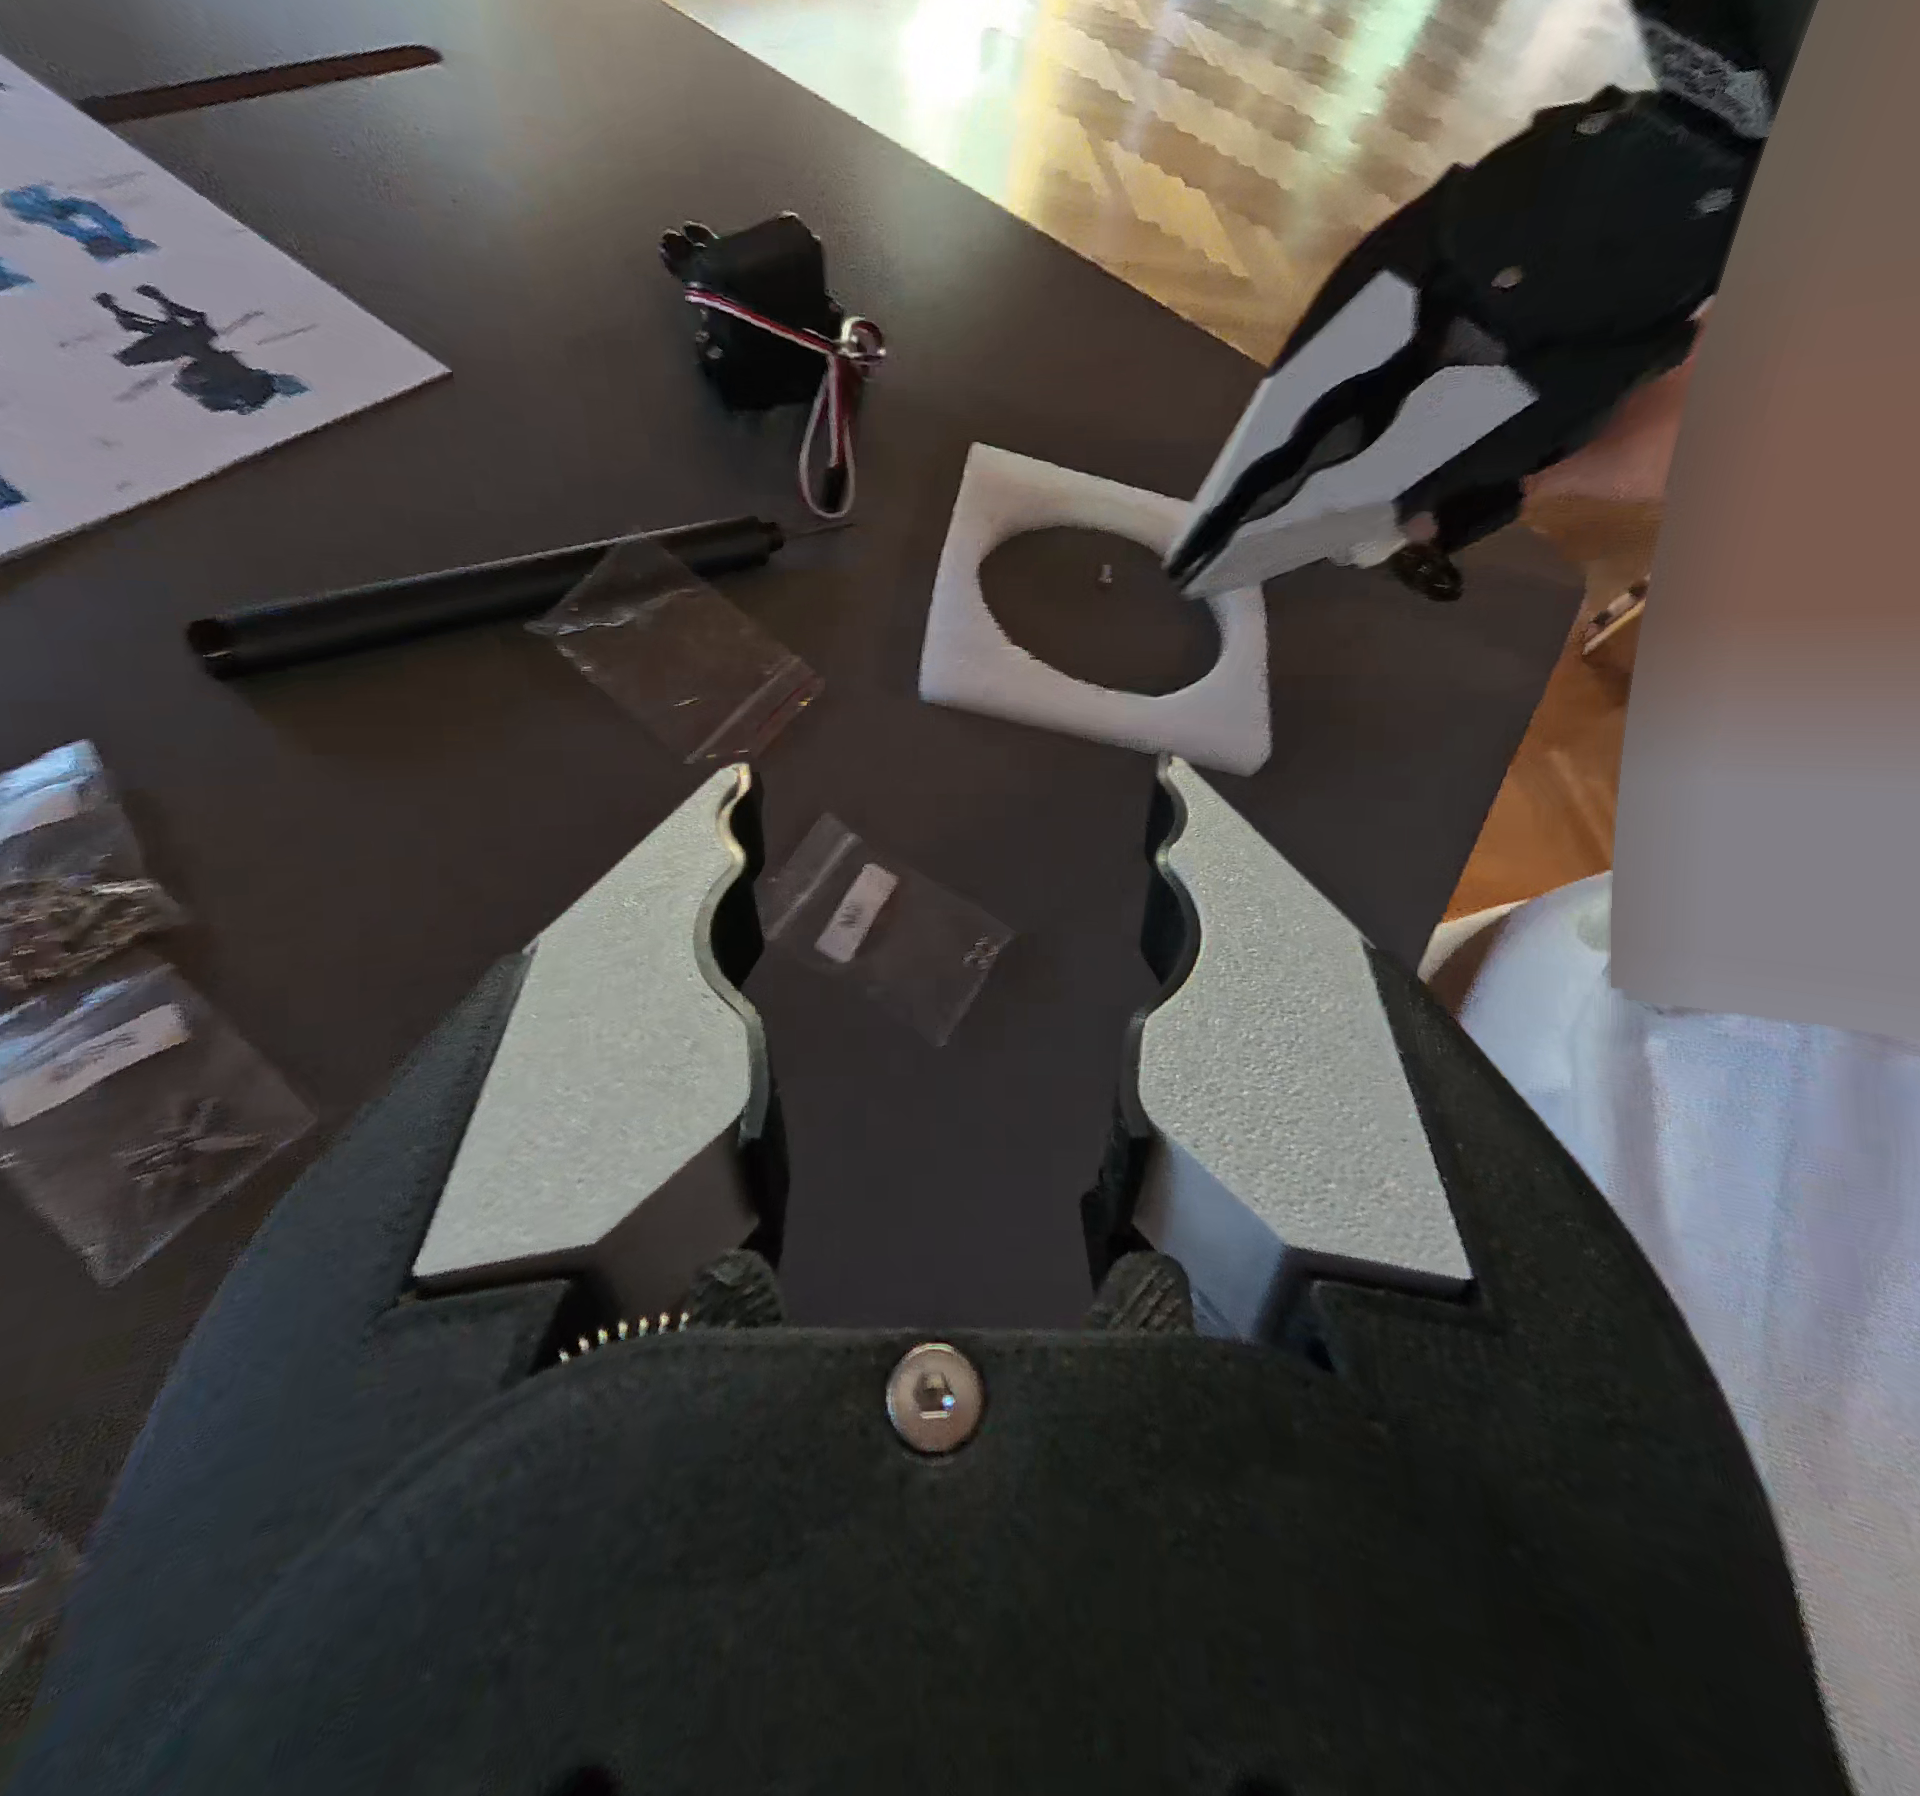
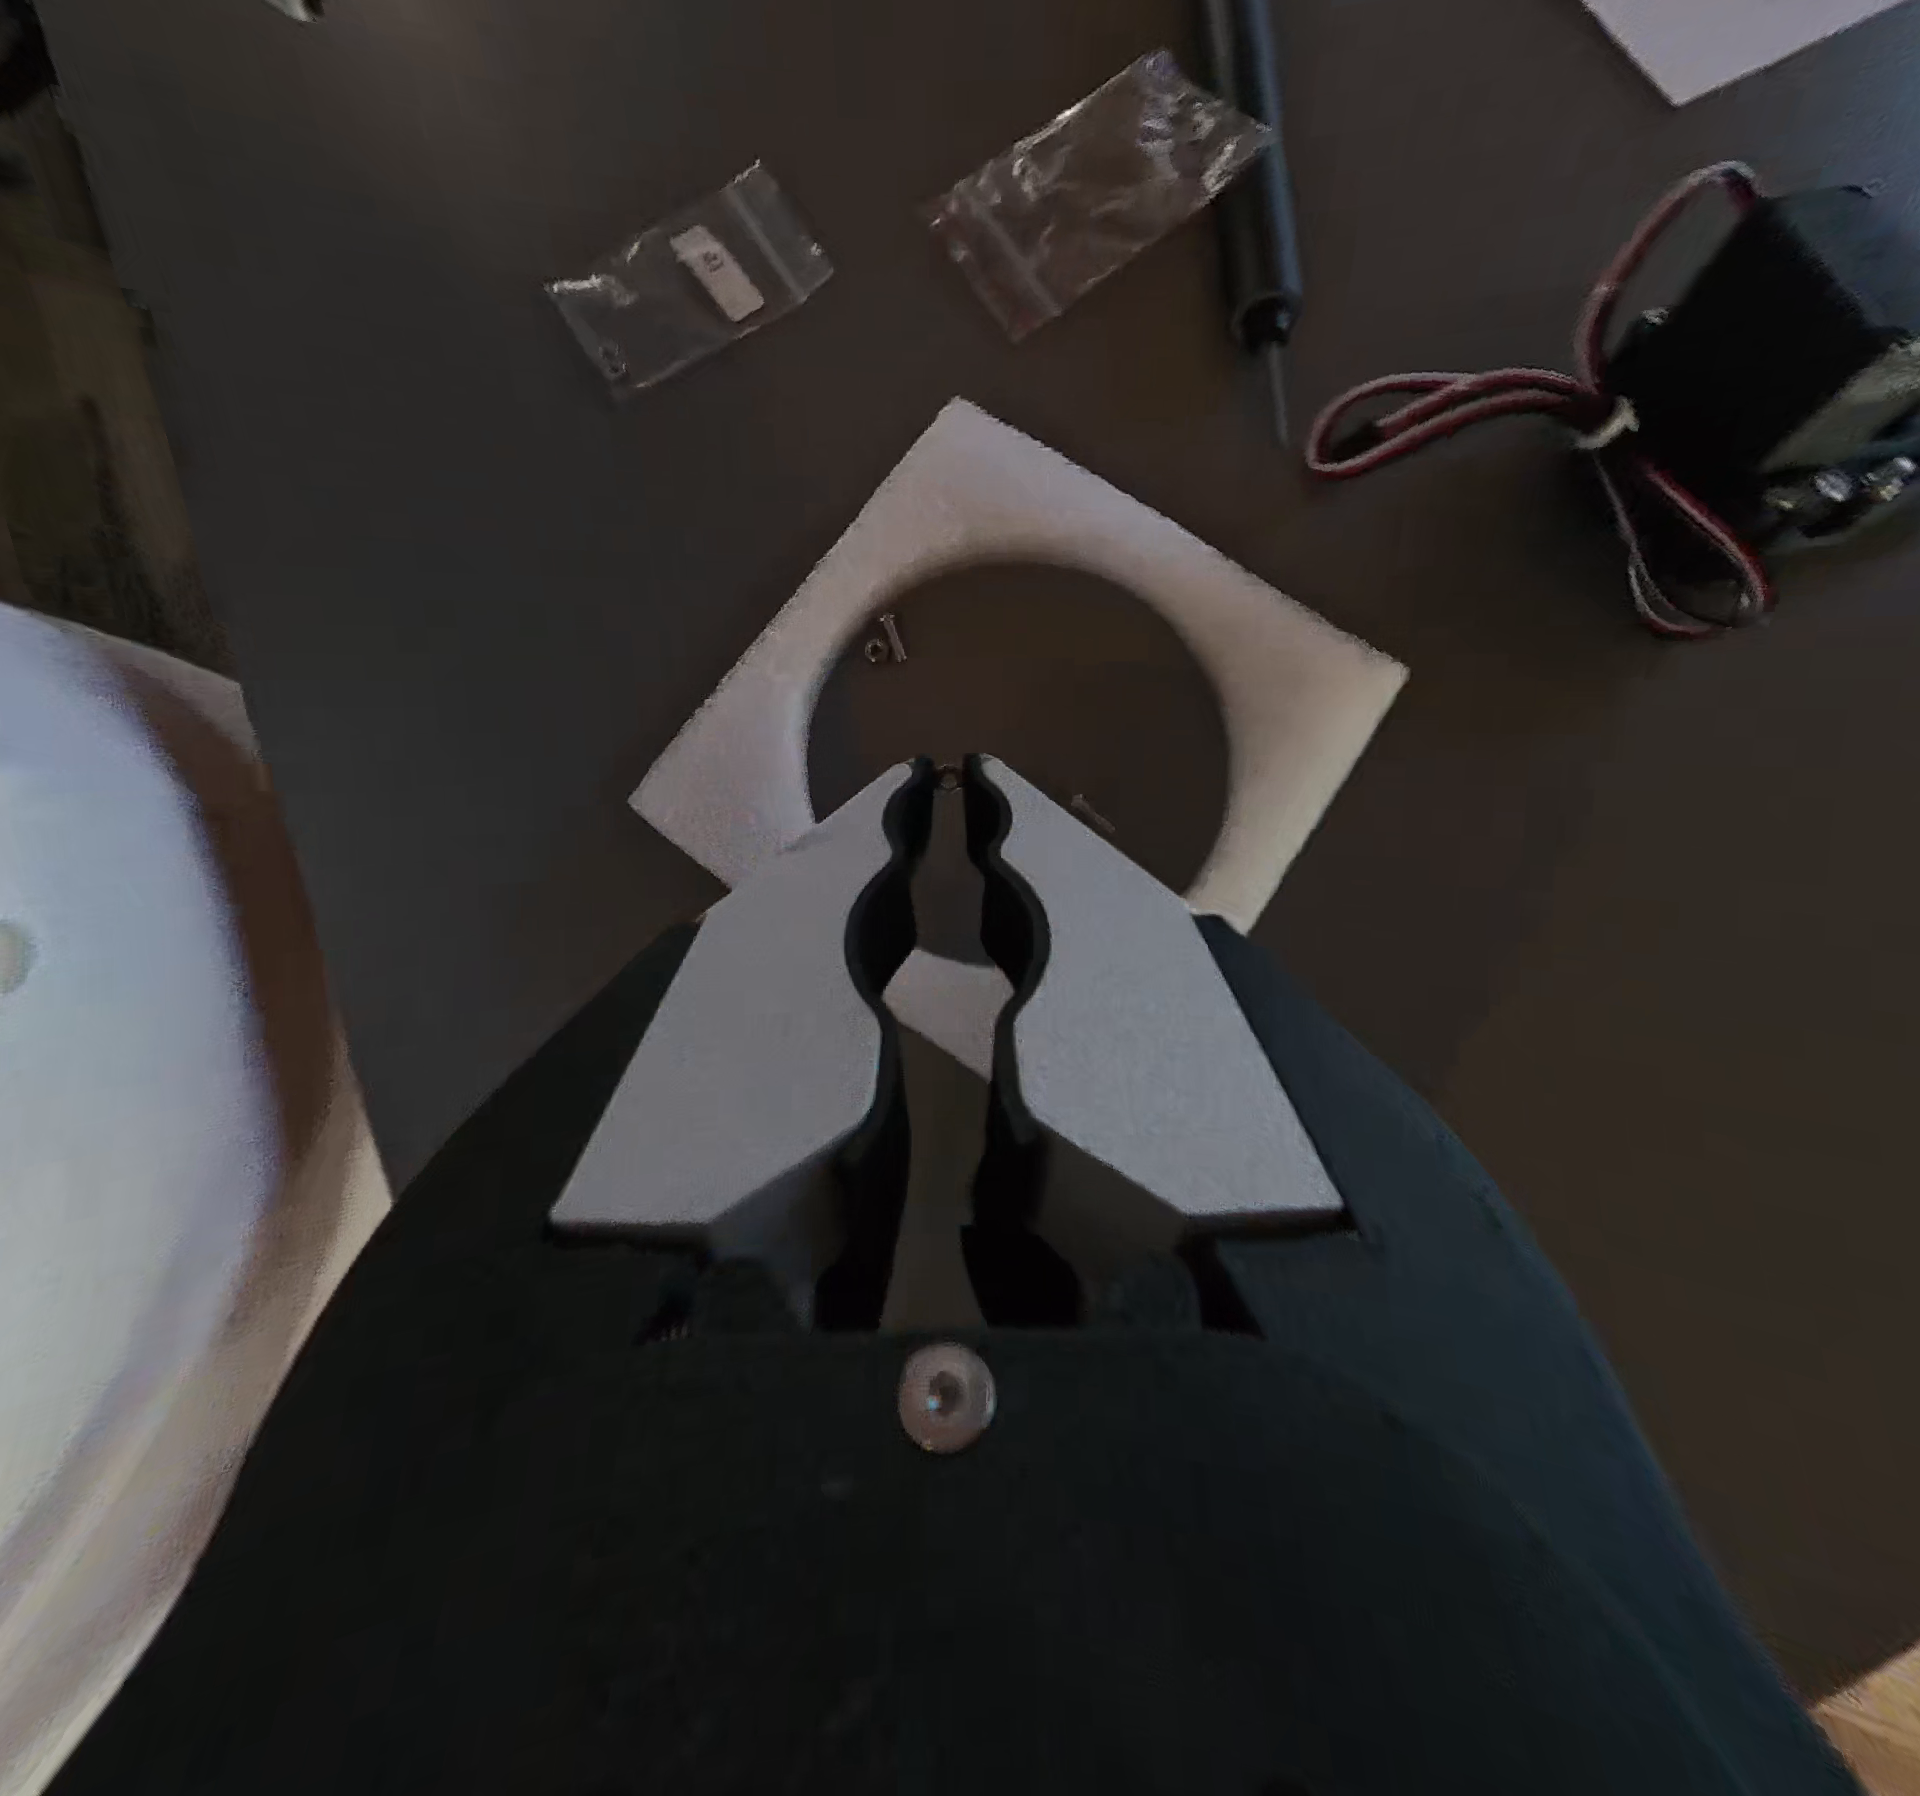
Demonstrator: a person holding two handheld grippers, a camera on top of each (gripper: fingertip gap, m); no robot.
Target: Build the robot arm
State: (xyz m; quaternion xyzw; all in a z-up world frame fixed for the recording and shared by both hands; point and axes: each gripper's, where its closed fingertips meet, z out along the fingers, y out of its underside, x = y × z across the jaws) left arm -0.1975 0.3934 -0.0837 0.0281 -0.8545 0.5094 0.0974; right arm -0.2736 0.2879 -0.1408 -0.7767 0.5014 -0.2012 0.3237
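My right gripper (image 2: 948,770) is shut on a tiny screw (image 2: 948,782) at its tips, low inside the round hole of a white foam square (image 2: 1039,520). Two more small screws (image 2: 885,647) lie on the table in that hole. In the left wrist view the right gripper (image 1: 1184,583) points down into the foam square (image 1: 1143,728). My left gripper (image 1: 951,780) is open and empty, held above a small clear labelled bag (image 1: 883,925) on the dark table (image 1: 520,188).
A black servo with red and white wires (image 1: 764,312) (image 2: 1756,333), a black screwdriver (image 1: 468,593) (image 2: 1257,136) and a clear bag (image 1: 675,645) lie behind the foam. A printed sheet (image 1: 156,312) and parts bags (image 1: 94,998) are left. A blurred white object (image 2: 104,1019) is close. Across from one pair of fingers to the other is roughly 15 cm.
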